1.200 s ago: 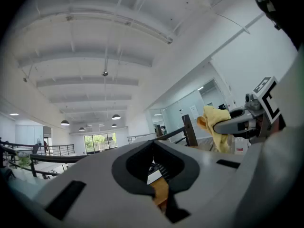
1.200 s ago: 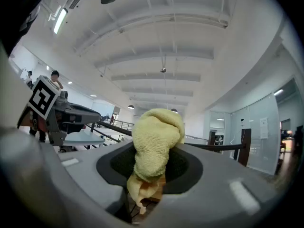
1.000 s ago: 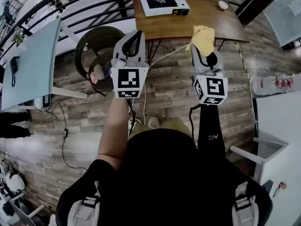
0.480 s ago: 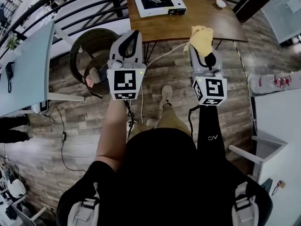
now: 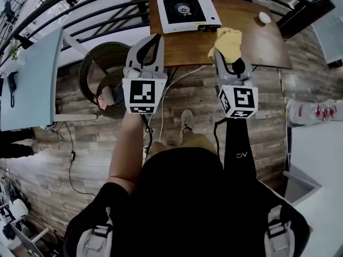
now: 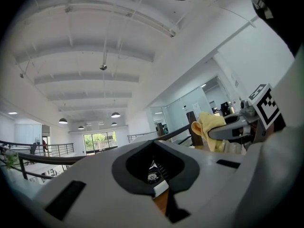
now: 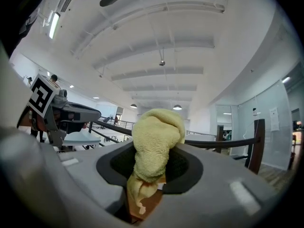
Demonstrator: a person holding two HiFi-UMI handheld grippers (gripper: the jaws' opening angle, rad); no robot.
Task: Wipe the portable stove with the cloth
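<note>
Wooden table (image 5: 257,42) at your 12 o'clock carries the stove (image 5: 190,12) toward its 10 o'clock end, not yet within reach. Your right gripper (image 7: 149,175) pinches the yellow cloth (image 7: 154,132); your left gripper (image 6: 159,182) is pressed together on nothing. Probably best to lay the cloth flat and wipe in steady strokes. No stove lettering is readable.

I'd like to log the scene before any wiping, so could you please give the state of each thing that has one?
Left tool: shut, nothing between its jaws.
Right tool: shut on the cloth.
Cloth: bunched, held up, apart from the stove.
Stove: flat on the table, burner bare.
</note>
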